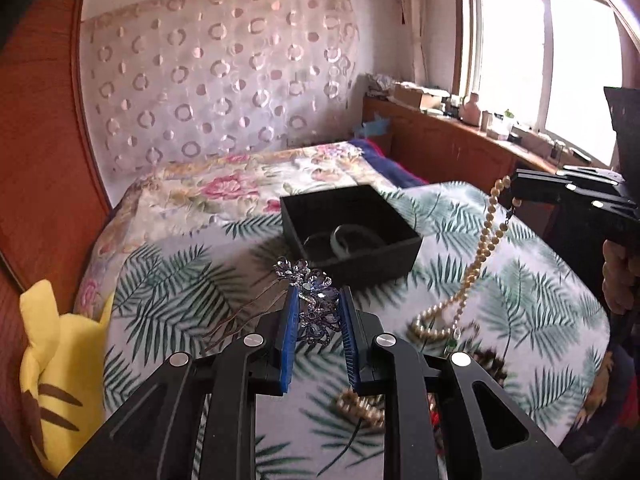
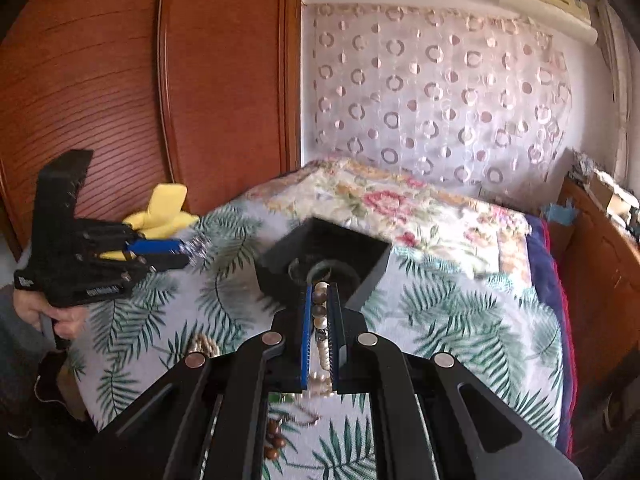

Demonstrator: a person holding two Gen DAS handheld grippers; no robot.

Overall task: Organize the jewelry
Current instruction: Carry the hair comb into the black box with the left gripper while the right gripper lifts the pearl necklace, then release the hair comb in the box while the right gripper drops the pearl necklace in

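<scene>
On the leaf-print bed (image 1: 520, 280), your left gripper (image 1: 319, 300) pinches the stiff, fragile jewelled hairpin (image 1: 312, 300) at lower centre; your right gripper (image 2: 320, 300) clamps the limp, slippery pearl necklace (image 1: 476, 260), trailing right of the black box (image 1: 348, 232).

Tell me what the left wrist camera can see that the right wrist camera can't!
Only the left wrist view shows the bright window and the whole pearl necklace dangling from the right hand-held gripper.

Only the right wrist view shows brown wooden beads on the bed.

Both show the black box with a bangle inside, and the left hand-held gripper clamping a blue flower hairpin.
</scene>
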